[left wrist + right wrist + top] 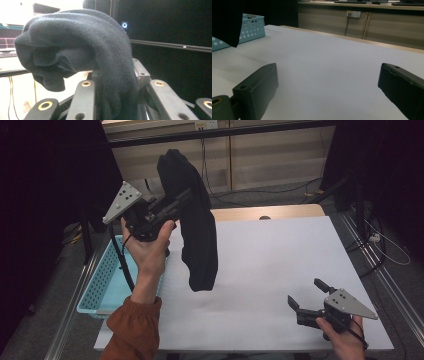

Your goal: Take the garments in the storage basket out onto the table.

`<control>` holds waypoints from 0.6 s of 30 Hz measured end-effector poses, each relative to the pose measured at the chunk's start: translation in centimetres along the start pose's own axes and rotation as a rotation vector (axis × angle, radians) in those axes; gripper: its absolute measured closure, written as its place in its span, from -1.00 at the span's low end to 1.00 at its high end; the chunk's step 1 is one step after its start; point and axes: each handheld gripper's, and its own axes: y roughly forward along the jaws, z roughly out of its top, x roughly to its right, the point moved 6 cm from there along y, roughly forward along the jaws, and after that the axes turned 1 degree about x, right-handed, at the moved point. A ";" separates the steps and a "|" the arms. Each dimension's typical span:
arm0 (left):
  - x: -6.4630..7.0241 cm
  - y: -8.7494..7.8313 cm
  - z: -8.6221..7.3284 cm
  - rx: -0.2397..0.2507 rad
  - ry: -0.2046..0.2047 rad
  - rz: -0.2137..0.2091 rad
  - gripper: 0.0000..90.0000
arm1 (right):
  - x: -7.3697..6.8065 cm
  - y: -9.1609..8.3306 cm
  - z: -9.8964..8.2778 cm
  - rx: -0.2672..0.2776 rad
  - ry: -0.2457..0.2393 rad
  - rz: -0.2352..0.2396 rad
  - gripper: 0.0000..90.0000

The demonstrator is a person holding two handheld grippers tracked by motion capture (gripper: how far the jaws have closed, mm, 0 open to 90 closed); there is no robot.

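Observation:
A black knitted garment (196,225) hangs in the air over the left part of the white table (270,265), its lower end just above the surface. My left gripper (182,199), held high, is shut on the garment's upper part. In the left gripper view the dark cloth (85,47) bulges over the jaws and drapes down between them. Low at the table's front right, my right gripper (307,295) rests with its jaws wide open and nothing between them. The right gripper view has the garment's hanging end (225,22) at the far left.
A light blue perforated basket (102,280) stands at the table's left edge, below my left forearm; it also appears in the right gripper view as the basket (252,26). A wooden strip (270,212) runs along the table's far edge. Dark curtains flank both sides.

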 end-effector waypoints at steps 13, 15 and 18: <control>1.0 1.9 -4.0 -0.089 -0.016 -0.039 0.55 | 0.0 0.0 0.0 0.001 -0.004 0.003 -0.96; 1.1 2.2 -4.7 -0.103 -0.022 -0.044 0.55 | -0.1 0.0 0.0 0.000 -0.002 0.004 -0.96; 1.3 2.6 -5.7 -0.125 -0.020 -0.047 0.55 | -0.1 0.0 0.0 -0.001 0.000 0.004 -0.96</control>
